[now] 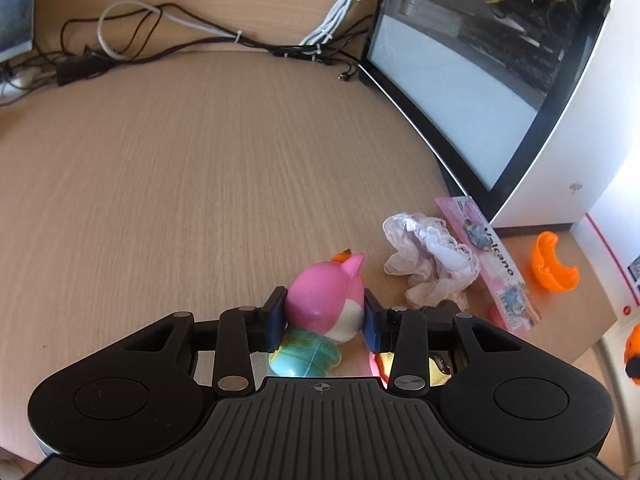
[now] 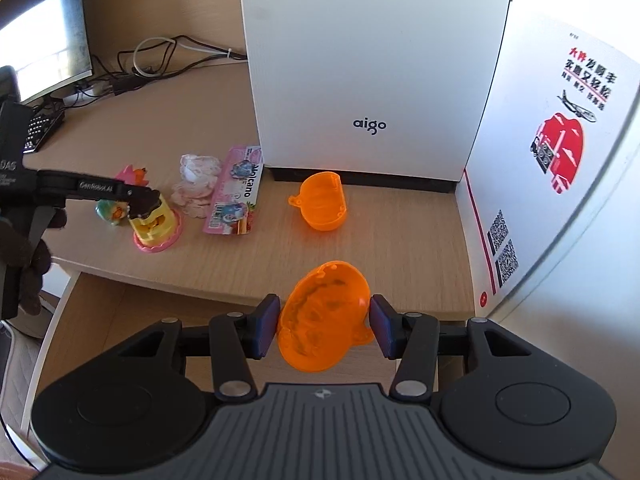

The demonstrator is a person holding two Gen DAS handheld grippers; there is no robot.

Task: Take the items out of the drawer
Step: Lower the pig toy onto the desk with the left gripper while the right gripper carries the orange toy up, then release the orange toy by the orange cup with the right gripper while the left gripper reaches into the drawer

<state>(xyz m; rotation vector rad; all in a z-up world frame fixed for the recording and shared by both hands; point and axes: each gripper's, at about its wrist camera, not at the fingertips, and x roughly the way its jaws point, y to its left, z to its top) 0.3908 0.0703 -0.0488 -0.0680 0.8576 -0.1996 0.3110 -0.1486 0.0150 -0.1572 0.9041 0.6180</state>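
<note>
Left gripper (image 1: 325, 322): seen low over the bench in the left wrist view, with a pink toy between its jaws; the pads stand right at the toy's sides, but whether they press on it cannot be told.
Pink toy (image 1: 326, 300): rounded, pink above and white below, with an orange tuft at its far end; it sits among the other small things on the bench.
Teal toy (image 1: 306, 354): just below and near of the pink toy, touching it in the picture.
Yellow and pink toy (image 2: 157, 226): stands on a pink base at the near left of the bench, just beside the left gripper's fingertip in the right wrist view.
Right gripper (image 2: 325, 326): its jaws are clamped on an orange shell half, held above the near edge of the bench.
Orange shell half (image 2: 325, 316): translucent, hollow side turned toward the camera, gripped at both sides.
Second orange shell half (image 2: 322, 202): lies on the bench farther off, just in front of the white computer case (image 2: 368, 80).
Pink packet (image 2: 236, 196): flat on the bench, left of the second shell half.
Lace cloth (image 2: 196, 186): crumpled, touching the packet's left edge.
Bench (image 1: 180, 160): pale wood grain, with cables (image 1: 160, 40) along its far side.
Monitor (image 2: 44, 36): at far left.
</note>
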